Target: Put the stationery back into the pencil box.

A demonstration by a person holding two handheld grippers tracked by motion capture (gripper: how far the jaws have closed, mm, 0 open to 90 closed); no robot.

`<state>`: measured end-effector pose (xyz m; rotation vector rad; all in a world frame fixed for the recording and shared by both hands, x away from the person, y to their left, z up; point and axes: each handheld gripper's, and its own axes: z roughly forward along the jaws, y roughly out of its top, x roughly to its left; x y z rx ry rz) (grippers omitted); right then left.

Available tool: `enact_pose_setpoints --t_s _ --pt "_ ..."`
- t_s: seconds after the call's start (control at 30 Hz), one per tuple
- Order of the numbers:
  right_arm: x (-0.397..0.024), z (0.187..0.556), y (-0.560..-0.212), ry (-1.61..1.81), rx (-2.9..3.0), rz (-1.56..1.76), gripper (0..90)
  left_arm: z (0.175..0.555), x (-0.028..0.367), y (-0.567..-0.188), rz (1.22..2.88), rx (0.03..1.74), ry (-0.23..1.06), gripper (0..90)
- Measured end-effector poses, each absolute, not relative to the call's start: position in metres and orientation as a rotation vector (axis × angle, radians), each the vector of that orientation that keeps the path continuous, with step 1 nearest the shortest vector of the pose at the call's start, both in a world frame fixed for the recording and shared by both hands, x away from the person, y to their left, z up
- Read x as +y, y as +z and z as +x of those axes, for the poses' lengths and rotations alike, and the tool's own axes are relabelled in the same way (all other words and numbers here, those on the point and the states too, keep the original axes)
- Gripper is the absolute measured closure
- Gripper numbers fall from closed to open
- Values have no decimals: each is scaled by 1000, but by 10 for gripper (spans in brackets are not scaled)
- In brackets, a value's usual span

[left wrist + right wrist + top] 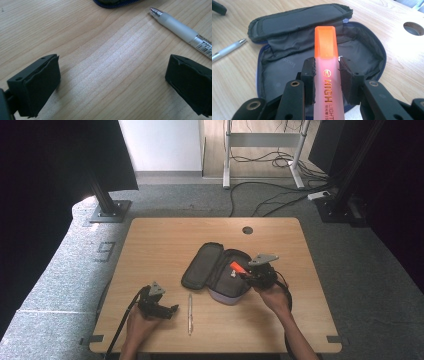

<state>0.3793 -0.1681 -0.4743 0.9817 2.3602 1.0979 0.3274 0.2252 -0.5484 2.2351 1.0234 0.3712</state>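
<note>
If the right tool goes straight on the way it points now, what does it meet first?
Probably the grey inner lining of the open pencil case. The right tool, shut on the orange highlighter, points over the open case, so the highlighter's cap would likely touch first. Depth is unclear.

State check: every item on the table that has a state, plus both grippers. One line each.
pencil case: unzipped, lid folded flat on the table.
highlighter: capped, clamped between the jaws, held over the open case.
pen: lying flat on the table, untouched.
right gripper: shut on the highlighter.
left gripper: open, nothing between the jaws, low over the wood beside the pen.
</note>
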Motion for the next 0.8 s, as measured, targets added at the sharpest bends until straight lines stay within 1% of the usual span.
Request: enact_pose_setpoints --t_s 0.8 --pt "-160 418 -486 1048 2323 1060 657 327 225 -548 2236 1023 371 0"
